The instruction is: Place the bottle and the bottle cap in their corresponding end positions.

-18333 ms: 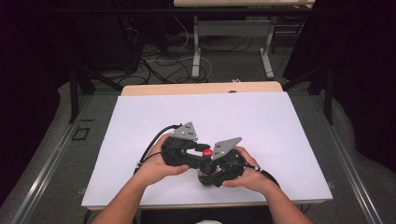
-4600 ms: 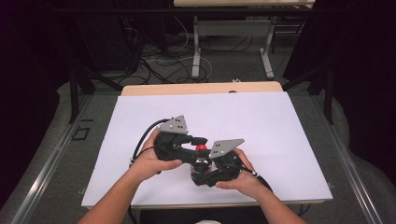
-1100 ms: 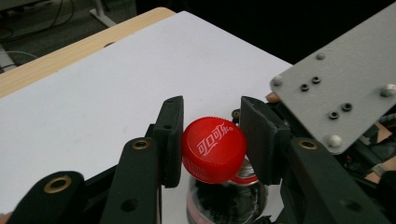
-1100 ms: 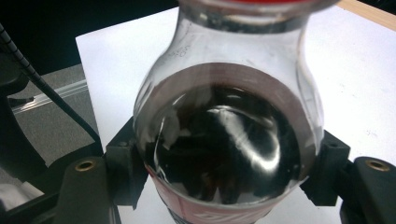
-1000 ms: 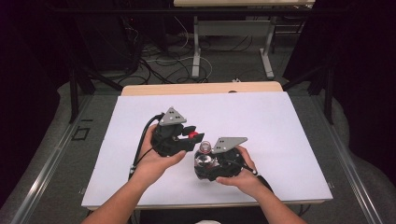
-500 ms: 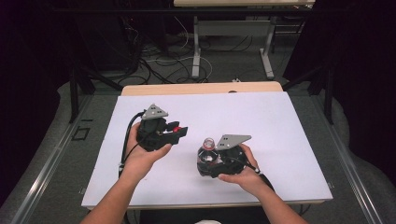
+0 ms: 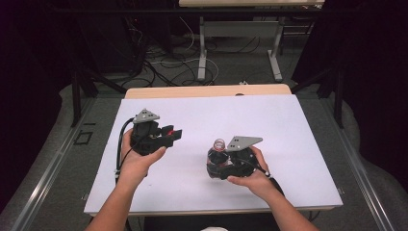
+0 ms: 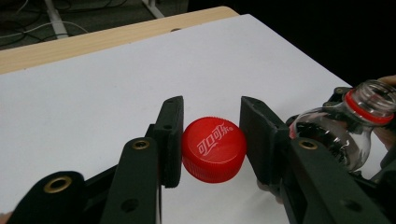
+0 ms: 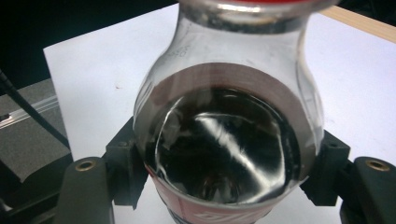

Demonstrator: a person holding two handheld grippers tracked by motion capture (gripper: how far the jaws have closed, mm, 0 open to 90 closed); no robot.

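Left gripper (image 7: 174, 133) clamps the red cap (image 8: 214, 148) over the white table (image 7: 288, 125), right gripper (image 9: 219, 186) clamps the uncapped bottle (image 7: 216, 154) of dark liquid, whose base is hidden behind jaws and hand, mouth cut off in the right gripper view.

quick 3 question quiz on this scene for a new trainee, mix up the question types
1. True or false: the red cap is screwed onto the bottle.
2. Which gripper holds the bottle? A) left gripper B) right gripper C) neither
3. Fill in: the bottle's mouth is ____ (open or capped).

Key:
1. False. The cap sits between the left gripper's fingers, apart from the bottle.
2. B. Its fingers clamp the bottle's sides.
3. Open.
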